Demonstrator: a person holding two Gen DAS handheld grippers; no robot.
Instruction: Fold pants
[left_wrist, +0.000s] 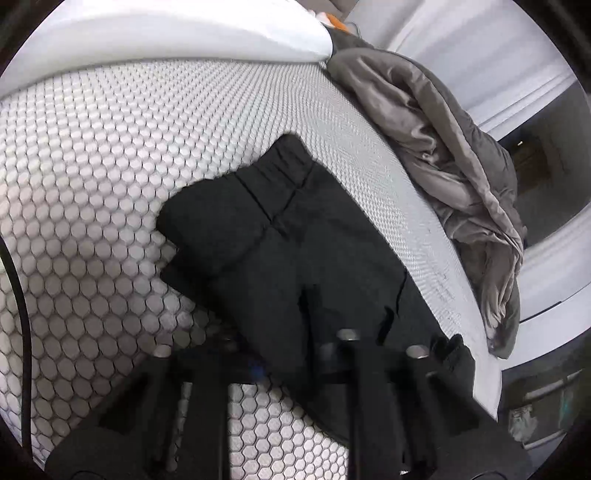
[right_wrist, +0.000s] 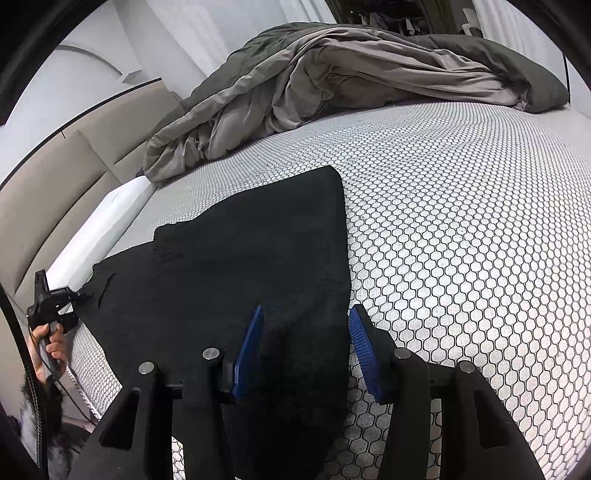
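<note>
The pants (right_wrist: 240, 266) lie flat on the mattress (right_wrist: 461, 240), with the rumpled duvet (right_wrist: 332, 85) heaped well behind them along the far edge and a pillow (right_wrist: 110, 218) to their left against the headboard (right_wrist: 62, 177). The right gripper (right_wrist: 306, 350) sits at the near end, its fingers on either side of the pants' right-hand edge. The left gripper (right_wrist: 79, 295) is at the pants' left corner, just before the pillow.

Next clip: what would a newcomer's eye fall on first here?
The black fabric pants spread across the middle of the white honeycomb-patterned mattress. Behind them a crumpled grey-brown duvet lies heaped along the far edge. In front, the right hand-held gripper straddles the pants' near edge with its blue pads apart.
</note>
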